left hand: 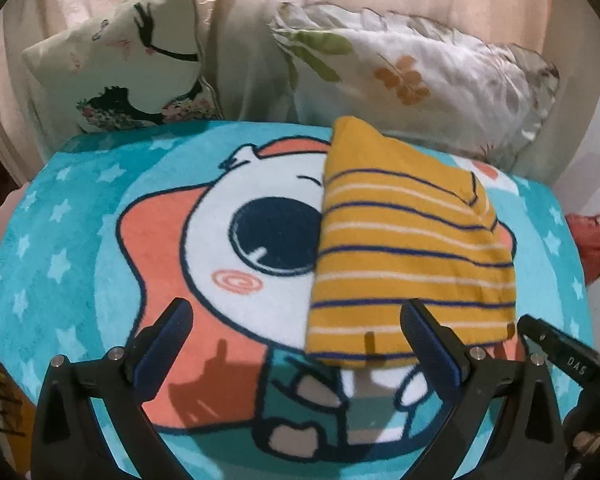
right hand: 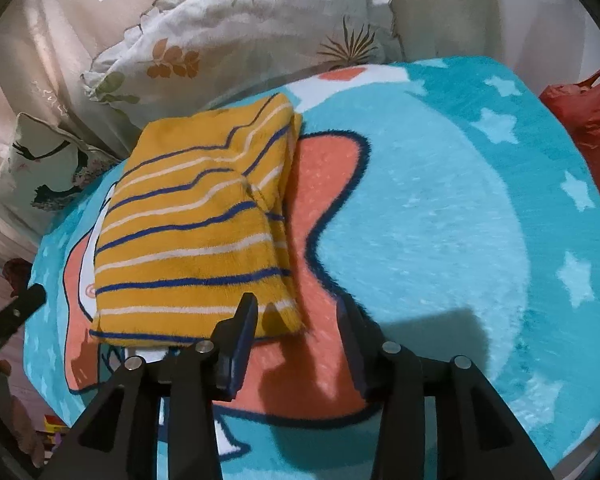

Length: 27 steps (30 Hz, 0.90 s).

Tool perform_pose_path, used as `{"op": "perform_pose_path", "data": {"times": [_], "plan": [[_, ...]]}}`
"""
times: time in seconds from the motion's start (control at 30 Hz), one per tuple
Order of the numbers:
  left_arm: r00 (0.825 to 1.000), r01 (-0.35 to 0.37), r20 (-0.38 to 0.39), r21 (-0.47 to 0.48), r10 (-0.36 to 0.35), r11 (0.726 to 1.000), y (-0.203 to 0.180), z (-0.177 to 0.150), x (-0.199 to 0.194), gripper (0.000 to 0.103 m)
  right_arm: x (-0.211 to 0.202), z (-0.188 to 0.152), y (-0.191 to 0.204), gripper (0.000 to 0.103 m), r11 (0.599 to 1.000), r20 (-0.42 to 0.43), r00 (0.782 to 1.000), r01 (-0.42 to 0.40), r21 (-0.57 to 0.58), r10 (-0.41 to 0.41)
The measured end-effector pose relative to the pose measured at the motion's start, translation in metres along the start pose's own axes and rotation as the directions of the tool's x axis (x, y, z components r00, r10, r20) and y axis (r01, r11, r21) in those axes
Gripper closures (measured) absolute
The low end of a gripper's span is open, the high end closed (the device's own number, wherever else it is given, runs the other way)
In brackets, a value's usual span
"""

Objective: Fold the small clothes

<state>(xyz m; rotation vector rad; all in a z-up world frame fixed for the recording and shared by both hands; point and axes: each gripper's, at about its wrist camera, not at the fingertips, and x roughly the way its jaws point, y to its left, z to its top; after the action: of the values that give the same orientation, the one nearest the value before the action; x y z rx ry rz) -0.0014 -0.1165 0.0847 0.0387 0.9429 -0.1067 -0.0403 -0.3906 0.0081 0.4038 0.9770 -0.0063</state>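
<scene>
Hovering both open claws, left (left hand: 296, 344) and right (right hand: 298, 320), I am judging the soft, light mustard-yellow striped fleece garment (left hand: 412, 256) easiest to pinch at its near hem.

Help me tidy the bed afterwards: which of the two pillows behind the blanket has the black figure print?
The smaller square pillow on the left, propped on a corner. The other, the larger ruffled pillow behind the folded yellow striped garment, shows orange and green leaves.

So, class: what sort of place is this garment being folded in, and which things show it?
Probably a bedroom: two pillows lean against a curtain, behind a cartoon blanket holding the striped garment.
</scene>
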Motion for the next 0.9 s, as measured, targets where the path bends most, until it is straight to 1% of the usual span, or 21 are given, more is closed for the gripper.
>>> {"op": "perform_pose_path", "data": {"times": [0.17, 0.4, 0.53, 0.63, 0.73, 0.8, 0.83, 0.9], "plan": [[1.0, 0.0, 0.014, 0.028, -0.001, 1.0, -0.014, -0.006, -0.008, 0.0, -0.011, -0.003, 0.0, 0.054, 1.0, 0.025, 1.0, 0.014, -0.016, -0.014], [0.999, -0.019, 0.04, 0.026, 0.018, 0.999, -0.016, -0.013, -0.022, 0.0, -0.024, -0.008, 0.002, 0.052, 0.999, 0.054, 0.998, 0.018, -0.034, -0.016], [0.997, -0.037, 0.071, 0.02, 0.036, 0.999, -0.014, -0.016, -0.032, 0.0, -0.029, -0.011, 0.006, 0.051, 0.999, 0.061, 0.998, 0.015, -0.043, -0.012], [0.993, -0.041, 0.11, 0.012, 0.04, 0.999, -0.011, -0.018, -0.044, 0.0, -0.033, -0.014, 0.009, 0.051, 0.998, 0.069, 0.998, 0.014, -0.054, -0.011], [0.979, -0.063, 0.195, -0.008, 0.063, 0.998, -0.008, -0.019, -0.063, 0.0, -0.038, -0.016, 0.013, 0.051, 0.998, 0.081, 0.997, 0.013, -0.063, -0.007], [0.961, -0.071, 0.266, -0.031, 0.077, 0.997, -0.005, -0.019, -0.079, 0.0, -0.043, -0.017, 0.016, 0.051, 0.997, 0.097, 0.995, 0.01, -0.07, -0.003], [0.948, -0.069, 0.307, -0.05, 0.081, 0.996, -0.002, -0.019, -0.088, 0.0, -0.045, -0.016, 0.018, 0.051, 0.997, 0.106, 0.994, 0.008, -0.073, 0.0], [0.93, -0.067, 0.356, -0.074, 0.089, 0.995, 0.003, -0.017, -0.102, 0.0, -0.052, -0.015, 0.021, 0.051, 0.997, 0.13, 0.992, 0.002, -0.082, 0.009]]}}
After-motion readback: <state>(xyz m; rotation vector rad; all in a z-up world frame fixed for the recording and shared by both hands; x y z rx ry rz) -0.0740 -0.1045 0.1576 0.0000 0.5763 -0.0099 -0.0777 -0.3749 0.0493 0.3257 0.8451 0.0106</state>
